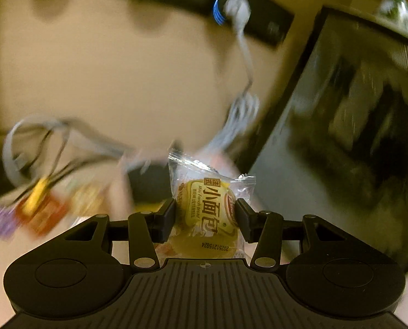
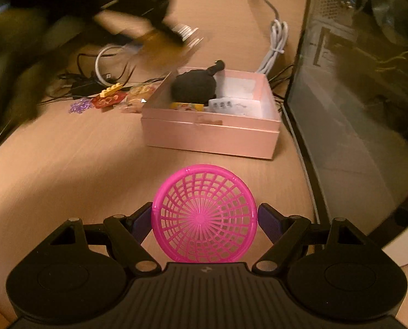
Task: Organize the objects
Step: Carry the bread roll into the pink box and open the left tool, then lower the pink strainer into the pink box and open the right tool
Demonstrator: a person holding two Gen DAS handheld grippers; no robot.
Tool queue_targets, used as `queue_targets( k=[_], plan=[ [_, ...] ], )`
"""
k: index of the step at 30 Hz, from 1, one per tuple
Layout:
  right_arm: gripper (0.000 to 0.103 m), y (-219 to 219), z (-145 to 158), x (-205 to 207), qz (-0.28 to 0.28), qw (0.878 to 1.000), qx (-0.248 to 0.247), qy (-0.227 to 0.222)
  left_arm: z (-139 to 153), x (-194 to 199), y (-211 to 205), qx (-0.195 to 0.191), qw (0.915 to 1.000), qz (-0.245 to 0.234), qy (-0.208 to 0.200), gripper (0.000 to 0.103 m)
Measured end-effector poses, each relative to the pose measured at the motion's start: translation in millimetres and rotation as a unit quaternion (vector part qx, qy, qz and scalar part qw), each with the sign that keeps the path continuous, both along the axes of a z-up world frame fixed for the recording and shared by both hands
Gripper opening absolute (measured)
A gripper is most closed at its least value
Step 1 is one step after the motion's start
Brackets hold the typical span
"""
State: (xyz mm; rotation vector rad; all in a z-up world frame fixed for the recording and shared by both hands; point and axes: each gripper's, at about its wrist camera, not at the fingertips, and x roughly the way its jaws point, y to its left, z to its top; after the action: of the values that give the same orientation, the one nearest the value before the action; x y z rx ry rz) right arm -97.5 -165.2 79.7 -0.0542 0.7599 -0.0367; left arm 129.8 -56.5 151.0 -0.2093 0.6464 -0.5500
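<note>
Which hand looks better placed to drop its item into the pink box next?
Probably the left: the left gripper grips the bread packet over the pink box, while the right gripper holds its pink basket short of it.

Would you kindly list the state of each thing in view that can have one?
left gripper: shut on the bread packet
bread packet: sealed, held off the desk
right gripper: shut on the pink basket
pink basket: empty, held
pink box: open, partly filled
white cable: bundled, tied

Right claw (image 2: 204,215) clamping a pink mesh basket (image 2: 204,213) above the desk (image 2: 67,170); beyond it, an open pink box (image 2: 212,134) containing a black pouch (image 2: 194,86).
</note>
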Motion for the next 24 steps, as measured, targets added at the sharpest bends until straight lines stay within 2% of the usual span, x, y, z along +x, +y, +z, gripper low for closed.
queue_targets(
  k=[1, 2, 4, 5, 6, 8, 10, 13, 15, 20, 24],
  plan=[
    [0.081, -2, 1, -1, -0.005, 1.000, -0.001, -0.002, 0, 11, -10, -0.013, 0.9999, -0.003, -0.004, 0.053],
    [0.081, -3, 3, -3, -0.009, 1.000, -0.002, -0.003, -6, 24, -25, 0.000, 0.9999, -0.010, -0.010, 0.054],
    [0.081, -7, 6, -4, -0.016, 1.000, -0.005, -0.005, -28, 42, -58, 0.080, 0.9965, -0.021, -0.002, 0.050],
    [0.081, -7, 8, -4, -0.018, 1.000, -0.009, -0.008, -39, 47, -65, 0.093, 0.9954, -0.020, 0.007, 0.050],
    [0.081, -8, 10, -5, -0.019, 1.000, -0.015, -0.012, -45, 49, -62, 0.075, 0.9970, -0.013, 0.015, 0.050],
    [0.081, -11, 17, -7, -0.020, 0.999, -0.019, -0.023, -48, 45, -45, 0.004, 0.9993, 0.016, 0.033, 0.050],
    [0.081, -15, 24, -4, -0.019, 0.999, -0.017, -0.031, -44, 32, -26, -0.033, 0.9986, 0.026, 0.032, 0.050],
    [0.081, -21, 41, 13, -0.014, 0.999, -0.009, -0.048, -41, 0, -1, -0.018, 0.9995, 0.026, 0.007, 0.050],
    [0.081, -23, 59, 33, -0.011, 0.998, 0.002, -0.065, -48, -26, 23, -0.007, 0.9997, 0.022, 0.007, 0.050],
    [0.081, -28, 101, 113, -0.015, 0.994, -0.002, -0.107, -71, -78, 72, 0.012, 0.9969, 0.061, 0.047, 0.050],
    [0.083, -46, 109, 185, -0.036, 0.994, 0.023, -0.103, -88, -99, 114, -0.011, 0.9893, 0.115, 0.089, 0.050]
  ],
)
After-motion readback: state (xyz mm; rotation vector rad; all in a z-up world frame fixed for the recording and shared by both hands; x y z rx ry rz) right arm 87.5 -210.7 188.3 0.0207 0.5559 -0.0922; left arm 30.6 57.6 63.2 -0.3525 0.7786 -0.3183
